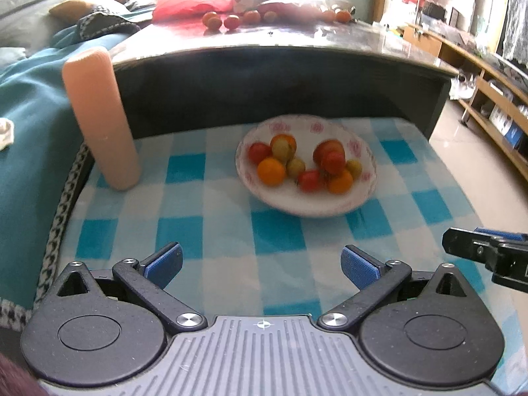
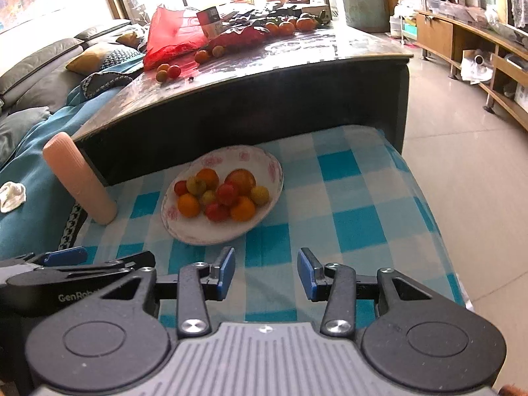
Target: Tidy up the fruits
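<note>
A white plate with a pink flower rim (image 1: 307, 209) (image 2: 204, 237) stands on the blue-and-white checked cloth (image 1: 204, 231). It holds several fruits: oranges (image 1: 271, 171), red ones (image 1: 334, 161) and small yellow-green ones (image 1: 295, 166). More loose fruit (image 1: 231, 21) (image 2: 168, 72) lies on the dark table behind. My left gripper (image 1: 260, 259) hovers over the cloth short of the plate, open wide with nothing between its blue pads. My right gripper (image 2: 266, 265) is beside it, open less wide, also holding nothing. Each gripper shows at the edge of the other's view.
A tall pink cylinder (image 1: 99, 118) (image 2: 79, 181) stands left of the plate. A red plastic bag (image 2: 171, 36) and a box (image 2: 211, 21) sit on the dark table (image 2: 297, 66). A sofa with a teal blanket (image 1: 29, 125) lies left; tiled floor (image 2: 462, 171) and wooden shelves lie right.
</note>
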